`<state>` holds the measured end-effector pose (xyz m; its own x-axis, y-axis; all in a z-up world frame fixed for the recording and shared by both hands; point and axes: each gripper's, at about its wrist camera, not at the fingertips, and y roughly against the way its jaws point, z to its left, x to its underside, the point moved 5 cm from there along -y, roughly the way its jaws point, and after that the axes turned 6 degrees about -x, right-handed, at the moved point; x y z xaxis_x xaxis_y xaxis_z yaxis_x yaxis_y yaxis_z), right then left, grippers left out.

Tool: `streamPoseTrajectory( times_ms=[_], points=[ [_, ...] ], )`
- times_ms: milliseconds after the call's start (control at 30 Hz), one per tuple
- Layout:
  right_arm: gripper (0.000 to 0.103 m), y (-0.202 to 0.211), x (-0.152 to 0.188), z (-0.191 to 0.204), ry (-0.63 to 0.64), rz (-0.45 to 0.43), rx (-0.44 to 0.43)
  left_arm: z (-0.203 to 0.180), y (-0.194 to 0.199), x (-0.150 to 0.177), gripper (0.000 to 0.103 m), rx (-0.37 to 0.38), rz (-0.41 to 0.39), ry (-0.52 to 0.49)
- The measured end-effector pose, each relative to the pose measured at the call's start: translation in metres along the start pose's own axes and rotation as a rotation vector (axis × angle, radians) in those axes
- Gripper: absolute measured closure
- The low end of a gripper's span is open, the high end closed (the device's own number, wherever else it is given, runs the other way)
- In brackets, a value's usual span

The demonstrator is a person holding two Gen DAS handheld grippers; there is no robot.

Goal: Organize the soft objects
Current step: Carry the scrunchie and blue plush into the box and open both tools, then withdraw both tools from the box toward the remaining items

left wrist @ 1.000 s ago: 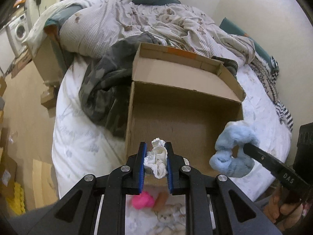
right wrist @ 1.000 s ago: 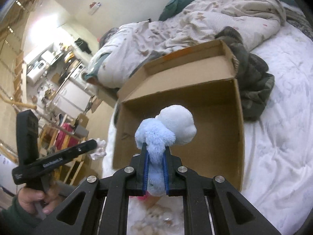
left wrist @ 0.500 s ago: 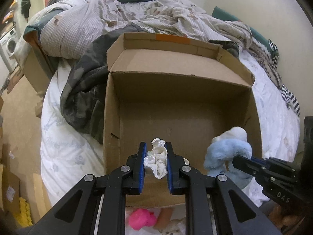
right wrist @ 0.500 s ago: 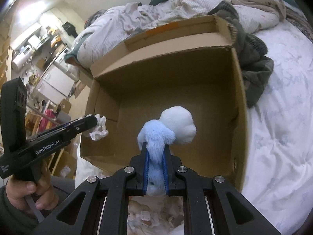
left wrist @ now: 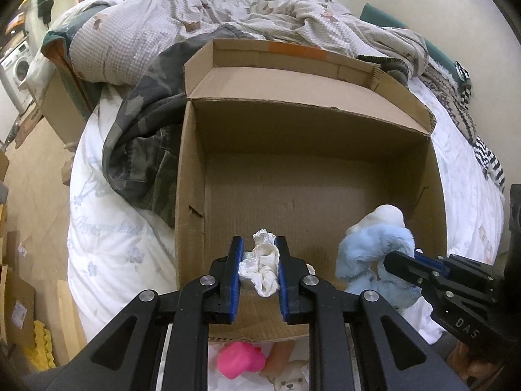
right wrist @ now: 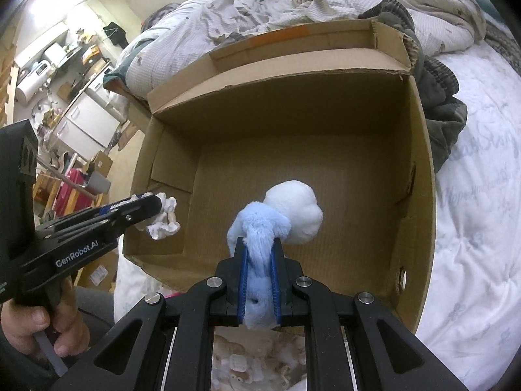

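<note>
An open cardboard box [left wrist: 433, 176] lies on the bed, its inside bare; it also shows in the right wrist view [right wrist: 420, 169]. My left gripper [left wrist: 259, 251] is shut on a small white crumpled soft thing [left wrist: 262, 267] and holds it over the box's near left part; the right wrist view shows it too [right wrist: 162, 218]. My right gripper [right wrist: 259, 244] is shut on a light blue and white plush toy [right wrist: 280, 211], held over the box's near right part, also visible in the left wrist view [left wrist: 374, 254].
A camouflage garment [left wrist: 140, 143] lies against the box's left side. A rumpled quilt [left wrist: 260, 13] is piled behind the box. A pink toy [left wrist: 239, 363] and a teddy-print item [left wrist: 289, 379] lie on the bed below the grippers. Floor and cardboard are at the left.
Both grippers have moved forward and down over the box with their loads. The box now fills more of both views, and the plush is inside its rim.
</note>
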<state>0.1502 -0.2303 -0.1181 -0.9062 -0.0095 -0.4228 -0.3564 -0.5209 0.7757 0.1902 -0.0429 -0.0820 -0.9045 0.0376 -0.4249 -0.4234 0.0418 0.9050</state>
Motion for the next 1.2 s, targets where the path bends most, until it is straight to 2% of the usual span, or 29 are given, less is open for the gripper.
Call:
streamPoseTrajectory(
  times_ms=[367, 567, 667, 733, 767, 800, 833, 900, 967, 1200],
  points=[
    [0.088, -0.001, -0.001, 0.001, -0.003, -0.007, 0.029, -0.001, -0.003, 0.004, 0.085, -0.007, 0.005, -0.007],
    [0.088, -0.001, -0.003, -0.003, -0.017, -0.015, 0.042, 0.000, 0.000, 0.004, 0.077, -0.017, -0.006, -0.005],
    [0.084, 0.000, -0.003, -0.006, -0.033, -0.020, 0.052, 0.000, 0.002, 0.003, 0.062, -0.010, -0.007, -0.004],
    [0.069, 0.003, -0.004, -0.010, -0.051, -0.029, 0.053, 0.000, 0.005, 0.003, 0.035, -0.014, -0.017, 0.001],
    [0.062, 0.005, -0.005, -0.011, -0.061, -0.039, 0.052, 0.001, 0.006, 0.002, 0.033, -0.022, -0.025, 0.005],
    [0.038, 0.007, -0.006, -0.012, -0.066, -0.049, 0.057, 0.001, 0.007, 0.002, 0.032, -0.028, -0.034, 0.008],
    [0.021, 0.010, -0.007, -0.013, -0.068, -0.067, 0.065, 0.001, 0.008, 0.001, 0.032, -0.029, -0.037, 0.007],
    [0.010, 0.014, -0.009, -0.014, -0.069, -0.090, 0.069, 0.002, 0.007, 0.001, 0.032, -0.038, -0.035, 0.005],
    [0.003, 0.017, -0.009, -0.015, -0.073, -0.100, 0.059, 0.002, 0.006, 0.001, 0.032, -0.047, -0.033, 0.004],
    [0.001, 0.022, -0.011, -0.021, -0.109, -0.121, 0.056, 0.005, 0.009, 0.003, 0.032, -0.051, -0.032, 0.029]
  ],
)
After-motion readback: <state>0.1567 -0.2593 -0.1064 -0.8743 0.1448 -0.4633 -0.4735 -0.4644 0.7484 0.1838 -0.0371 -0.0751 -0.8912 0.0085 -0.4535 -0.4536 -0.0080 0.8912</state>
